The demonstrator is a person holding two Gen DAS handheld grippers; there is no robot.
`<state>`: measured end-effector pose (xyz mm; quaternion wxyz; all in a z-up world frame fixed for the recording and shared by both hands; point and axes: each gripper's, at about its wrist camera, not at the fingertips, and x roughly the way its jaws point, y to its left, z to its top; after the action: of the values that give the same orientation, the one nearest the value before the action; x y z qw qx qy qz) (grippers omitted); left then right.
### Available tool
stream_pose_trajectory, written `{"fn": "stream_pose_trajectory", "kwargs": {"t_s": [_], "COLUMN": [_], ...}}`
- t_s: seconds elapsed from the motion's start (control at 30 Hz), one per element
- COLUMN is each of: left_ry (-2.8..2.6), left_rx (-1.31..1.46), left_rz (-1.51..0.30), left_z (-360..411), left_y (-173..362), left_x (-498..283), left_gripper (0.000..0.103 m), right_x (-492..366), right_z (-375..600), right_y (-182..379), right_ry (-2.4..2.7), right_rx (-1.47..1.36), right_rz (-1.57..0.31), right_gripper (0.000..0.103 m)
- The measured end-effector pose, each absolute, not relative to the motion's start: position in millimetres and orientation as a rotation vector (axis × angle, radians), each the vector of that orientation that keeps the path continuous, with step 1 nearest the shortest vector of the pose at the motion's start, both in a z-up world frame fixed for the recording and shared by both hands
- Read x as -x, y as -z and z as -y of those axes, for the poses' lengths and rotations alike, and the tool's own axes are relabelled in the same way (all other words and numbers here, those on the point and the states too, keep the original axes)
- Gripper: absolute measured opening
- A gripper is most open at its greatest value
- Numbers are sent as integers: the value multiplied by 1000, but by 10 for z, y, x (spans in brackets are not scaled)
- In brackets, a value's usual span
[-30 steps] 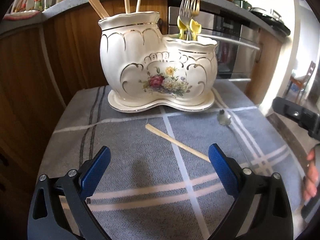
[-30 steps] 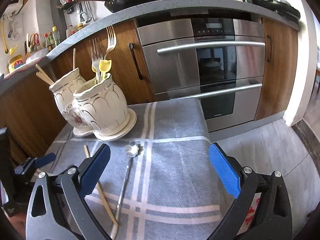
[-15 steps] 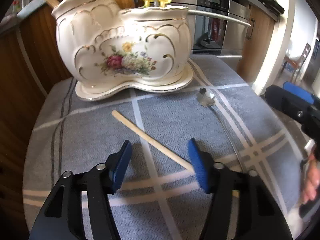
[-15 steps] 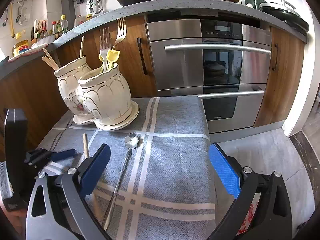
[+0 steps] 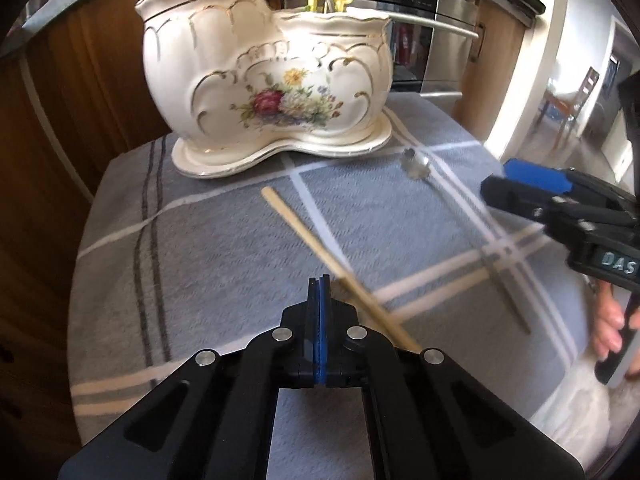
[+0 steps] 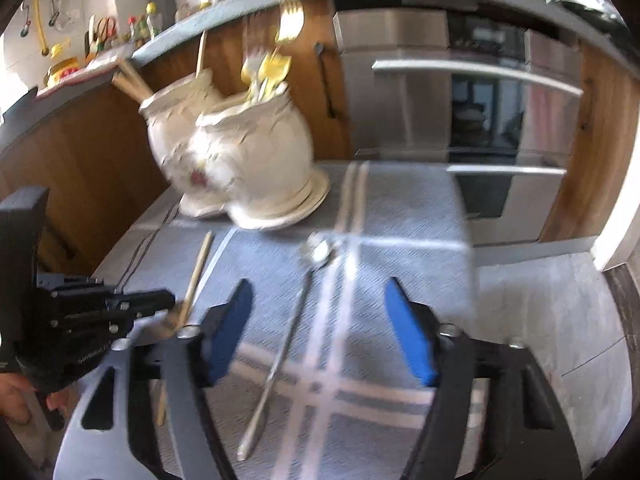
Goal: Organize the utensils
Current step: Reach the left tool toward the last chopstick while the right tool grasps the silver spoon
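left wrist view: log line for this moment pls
left tongs shut, just closed, chopstick beside, not between | right tongs just closing, open, spoon between, ungripped

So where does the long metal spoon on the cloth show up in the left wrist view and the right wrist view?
Left wrist view: the metal spoon lies at right, bowl near the holder's base, handle running toward the lower right.
Right wrist view: the spoon lies at centre, handle between the right gripper's open jaws.
Shared landmark: the white floral ceramic utensil holder.
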<state>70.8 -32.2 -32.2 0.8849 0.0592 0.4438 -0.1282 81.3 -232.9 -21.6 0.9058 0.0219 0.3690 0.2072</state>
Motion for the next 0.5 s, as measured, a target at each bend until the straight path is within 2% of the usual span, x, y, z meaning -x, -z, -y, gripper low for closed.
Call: {"fn": "stream_pose_trajectory", "kwargs": {"t_s": [0.1, 0.13, 0.17, 0.23, 0.3, 0.33, 0.4, 0.43, 0.5], "left_ry": [269, 283, 311, 336, 333, 330, 319, 323, 331], "left_rx": [-73, -53, -29, -36, -83, -99, -131, -139, -142], "left_rz": [-910, -901, -892, -893, -906, -911, -902, -908, -913], "left_z": [293, 283, 309, 387, 481, 540, 570, 563, 553], "left_y": [281, 272, 255, 270, 321, 348, 343, 337, 332], "left_x": [-670, -633, -603, -588, -600, -612, -592, -588, -603], "left_gripper": [5, 17, 31, 37, 37, 35, 24, 13, 10], "right_x": [-833, -828, -826, -818, -796, -791, -777, -770, -752], "right_z": [2209, 2172, 2144, 2097, 2045, 2032, 2017, 2013, 2000], "right_y": [312, 337, 350, 378, 402, 404, 410, 402, 392], "right_ry": [-436, -429, -428, -430, -421, -417, -418, -416, -408], "right_rx": [-4, 13, 27, 48, 89, 106, 125, 140, 178], "right_rz": [-819, -828, -835, -844, -843, -841, -842, -840, -831], "right_gripper": [33, 26, 23, 18, 13, 7, 6, 6, 5]}}
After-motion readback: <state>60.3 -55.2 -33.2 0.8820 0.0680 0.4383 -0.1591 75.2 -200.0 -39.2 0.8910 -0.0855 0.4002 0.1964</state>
